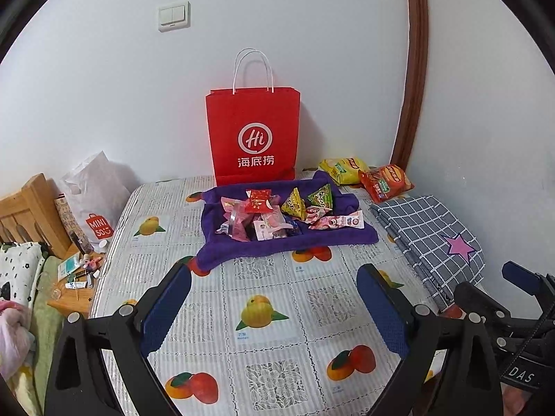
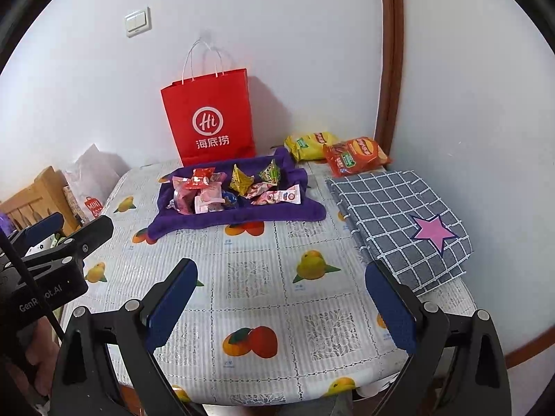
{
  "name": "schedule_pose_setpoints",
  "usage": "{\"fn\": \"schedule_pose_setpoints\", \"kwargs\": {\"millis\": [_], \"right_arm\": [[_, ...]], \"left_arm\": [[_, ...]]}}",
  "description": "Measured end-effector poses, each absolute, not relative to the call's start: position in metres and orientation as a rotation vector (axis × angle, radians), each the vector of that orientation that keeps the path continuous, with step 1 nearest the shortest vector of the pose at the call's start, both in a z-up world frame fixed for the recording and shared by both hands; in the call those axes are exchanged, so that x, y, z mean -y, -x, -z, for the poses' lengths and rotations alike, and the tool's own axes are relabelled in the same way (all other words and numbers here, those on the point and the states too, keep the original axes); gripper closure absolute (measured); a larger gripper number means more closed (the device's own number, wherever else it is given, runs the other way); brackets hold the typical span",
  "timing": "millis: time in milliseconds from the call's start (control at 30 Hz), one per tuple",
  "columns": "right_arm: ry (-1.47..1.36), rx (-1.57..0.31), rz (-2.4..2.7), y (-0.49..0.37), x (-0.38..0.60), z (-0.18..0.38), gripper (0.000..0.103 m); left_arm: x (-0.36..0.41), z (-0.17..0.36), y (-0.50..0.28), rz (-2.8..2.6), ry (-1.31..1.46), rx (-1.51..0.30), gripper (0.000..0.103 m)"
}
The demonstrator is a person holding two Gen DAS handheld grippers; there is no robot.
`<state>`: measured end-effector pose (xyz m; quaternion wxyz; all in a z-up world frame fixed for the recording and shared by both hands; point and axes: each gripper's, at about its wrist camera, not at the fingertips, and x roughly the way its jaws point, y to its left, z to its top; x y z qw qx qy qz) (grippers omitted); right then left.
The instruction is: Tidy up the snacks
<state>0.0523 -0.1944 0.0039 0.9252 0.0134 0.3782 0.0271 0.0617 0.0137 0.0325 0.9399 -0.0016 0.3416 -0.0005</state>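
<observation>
A pile of small wrapped snacks (image 1: 277, 213) (image 2: 229, 189) lies on a purple towel (image 1: 242, 249) (image 2: 194, 222) at the far side of the table. Behind it a red paper bag (image 1: 253, 131) (image 2: 211, 118) stands upright against the wall. A yellow chip bag (image 1: 343, 170) (image 2: 308, 145) and a red chip bag (image 1: 386, 182) (image 2: 355, 156) lie in the back right corner. My left gripper (image 1: 274, 308) hangs open over the near table, empty. My right gripper (image 2: 281, 305) is also open and empty, well short of the towel.
A folded grey checked cloth (image 1: 430, 242) (image 2: 399, 218) with a pink star lies on the table's right side. The table wears a fruit-print cover (image 1: 263, 315) (image 2: 263, 277). To the left stand a white shopping bag (image 1: 93, 201), a wooden headboard (image 1: 24, 215) and a cluttered stand (image 1: 79, 274).
</observation>
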Motion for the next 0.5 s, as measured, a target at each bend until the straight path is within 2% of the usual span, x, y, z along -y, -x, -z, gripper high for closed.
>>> {"fn": "schedule_pose_setpoints", "kwargs": {"millis": [500], "right_arm": [[-0.036, -0.777, -0.053, -0.0478, 0.1953, -0.0047, 0.006]], "left_arm": [[-0.0158, -0.0307, -0.06, -0.004, 0.021, -0.708, 0.006]]}}
